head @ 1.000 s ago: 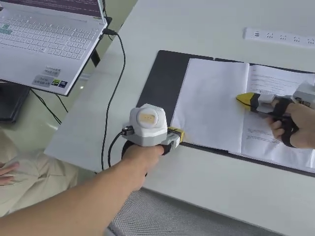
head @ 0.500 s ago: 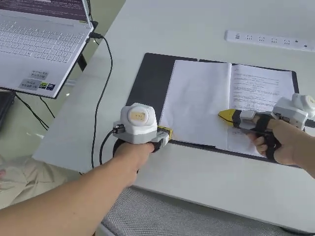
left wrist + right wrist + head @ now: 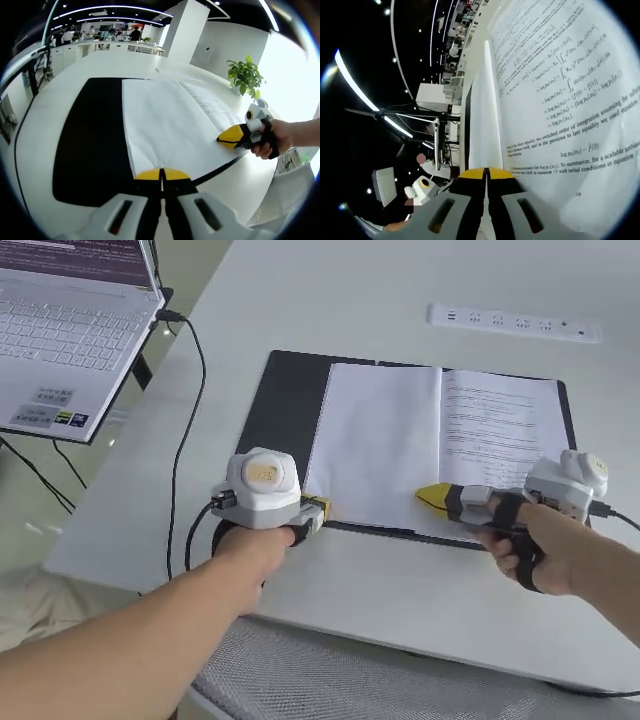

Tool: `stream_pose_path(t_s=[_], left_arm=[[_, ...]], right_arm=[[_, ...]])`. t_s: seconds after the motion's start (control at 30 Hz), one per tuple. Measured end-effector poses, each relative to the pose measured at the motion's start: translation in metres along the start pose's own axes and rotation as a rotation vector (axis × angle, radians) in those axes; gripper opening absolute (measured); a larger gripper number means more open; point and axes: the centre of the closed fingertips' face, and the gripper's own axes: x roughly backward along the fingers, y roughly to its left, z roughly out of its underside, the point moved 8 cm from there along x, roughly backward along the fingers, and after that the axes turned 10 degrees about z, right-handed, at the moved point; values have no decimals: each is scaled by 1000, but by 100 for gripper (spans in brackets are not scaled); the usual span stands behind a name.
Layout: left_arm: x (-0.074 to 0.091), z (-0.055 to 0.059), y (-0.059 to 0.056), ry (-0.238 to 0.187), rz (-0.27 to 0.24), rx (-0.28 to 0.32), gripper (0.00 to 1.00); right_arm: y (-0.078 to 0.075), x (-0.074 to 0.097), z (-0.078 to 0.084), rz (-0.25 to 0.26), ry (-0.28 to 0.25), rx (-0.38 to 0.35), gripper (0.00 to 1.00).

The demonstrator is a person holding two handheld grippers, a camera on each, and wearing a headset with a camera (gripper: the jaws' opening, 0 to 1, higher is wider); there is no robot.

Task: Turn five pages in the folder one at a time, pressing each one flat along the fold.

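The folder lies open on the white table, with its black inner cover [image 3: 285,410] at the left. A turned blank page [image 3: 380,440] lies over it, and a printed page [image 3: 500,425] lies to the right. My left gripper [image 3: 318,510] is shut, its yellow tips [image 3: 161,174] resting at the near edge of the blank page [image 3: 170,125]. My right gripper [image 3: 432,497] is shut too, its tips [image 3: 485,173] pressed on the fold between blank and printed page [image 3: 570,100], near the folder's front edge. From the left gripper view the right gripper [image 3: 227,137] shows on the page.
An open laptop [image 3: 60,330] stands at the far left, and its black cable [image 3: 185,440] runs down along the table's left edge. A white power strip [image 3: 515,323] lies beyond the folder. The table's front edge [image 3: 400,640] is close to both hands.
My right gripper has slid along the fold toward the folder's near edge. The left gripper has stayed at the blank page's near corner. The head camera has shifted.
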Motion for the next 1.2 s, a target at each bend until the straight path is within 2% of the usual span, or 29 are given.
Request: stream_pose_path(t_s=[0.23, 0.4, 0.6, 0.7, 0.8, 0.87, 0.97, 1.07, 1.2], left_arm=[[0, -1, 0, 10, 4, -9, 0], [0, 0, 0, 8, 4, -12, 0], [1, -1, 0, 9, 4, -6, 0], [1, 0, 0, 6, 3, 3, 0], [3, 1, -1, 10, 10, 14, 0], [7, 3, -2, 18, 12, 26, 0], [15, 4, -6, 39, 25, 13, 0], [25, 0, -11, 34, 41, 15, 1], [42, -8, -21, 43, 73, -11, 10]], right_arm=[[-4, 5, 12, -4, 11, -12, 0], [-3, 8, 32, -9, 44, -8, 0], [8, 20, 62, -6, 73, 9, 0], [16, 29, 69, -45, 51, -4, 0], [31, 44, 76, -69, 17, 20, 0], [36, 53, 74, -79, -18, 48, 0], [41, 67, 71, -62, -68, 51, 10], [43, 81, 65, -45, -115, 98, 14], [42, 108, 57, 6, -174, 169, 22]])
